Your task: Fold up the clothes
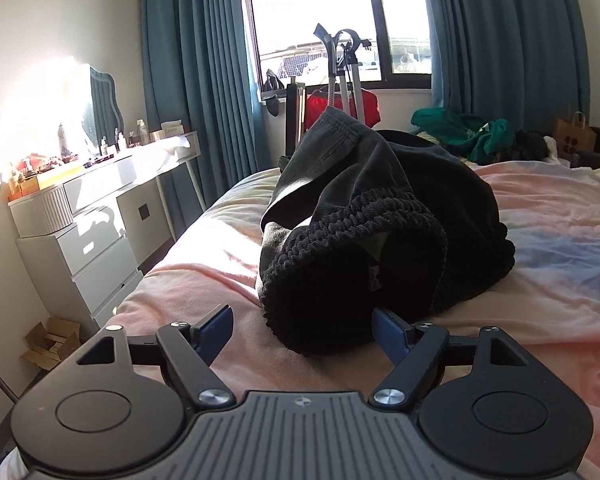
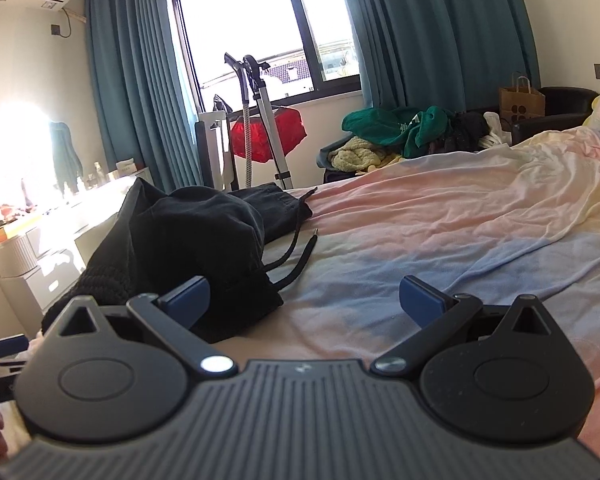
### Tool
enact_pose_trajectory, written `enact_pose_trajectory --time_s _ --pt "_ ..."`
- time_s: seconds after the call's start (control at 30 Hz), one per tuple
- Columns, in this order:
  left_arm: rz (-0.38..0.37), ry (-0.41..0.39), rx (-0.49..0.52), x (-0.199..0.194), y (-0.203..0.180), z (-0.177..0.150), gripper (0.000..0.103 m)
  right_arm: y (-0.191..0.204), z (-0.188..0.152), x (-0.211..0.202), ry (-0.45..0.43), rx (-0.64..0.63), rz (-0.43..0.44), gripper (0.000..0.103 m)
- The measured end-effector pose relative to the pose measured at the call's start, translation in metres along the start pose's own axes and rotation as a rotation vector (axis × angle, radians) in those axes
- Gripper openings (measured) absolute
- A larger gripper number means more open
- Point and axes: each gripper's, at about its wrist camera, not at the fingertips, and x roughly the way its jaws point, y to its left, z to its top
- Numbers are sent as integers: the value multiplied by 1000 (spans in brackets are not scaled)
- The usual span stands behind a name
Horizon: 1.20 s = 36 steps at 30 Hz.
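Observation:
A black garment (image 1: 380,220) lies bunched in a heap on the pastel bedsheet (image 1: 540,240), its ribbed hem rolled toward me. My left gripper (image 1: 304,334) is open, low over the bed, with the ribbed hem between its blue pads but not clamped. In the right wrist view the same black garment (image 2: 188,240) sits left of centre, drawstrings trailing onto the bedsheet (image 2: 440,232). My right gripper (image 2: 304,302) is open, its left pad against the garment's near edge, its right pad over bare sheet. The left gripper's tip (image 2: 4,346) shows at the far left edge.
A white dresser (image 1: 80,248) with clutter stands left of the bed. Beyond the foot are a garment steamer (image 1: 344,76), a red item (image 1: 340,108), teal curtains (image 1: 196,60) and a window. A pile of green and other clothes (image 2: 400,128) and a paper bag (image 2: 520,100) lie at the back right.

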Motion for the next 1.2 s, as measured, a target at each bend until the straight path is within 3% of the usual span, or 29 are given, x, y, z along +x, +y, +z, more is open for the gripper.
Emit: enact_pose_trajectory --time_s 0.4,0.73,0.83,0.93,1.2 --pt "-422 51 -423 -8 10 -2 84 -14 1 2 36 45 -36 103" --pt "-582 147 -858 63 32 -25 86 -23 -2 8 90 85 -49 103" --pt "-656 112 -919 70 39 -27 86 -23 -3 12 119 87 -59 103" --pt "-662 89 -932 79 39 -25 86 -22 -8 18 163 94 -63 103" --pt "-675 115 -999 132 28 -10 85 -14 -17 25 156 39 -29 103"
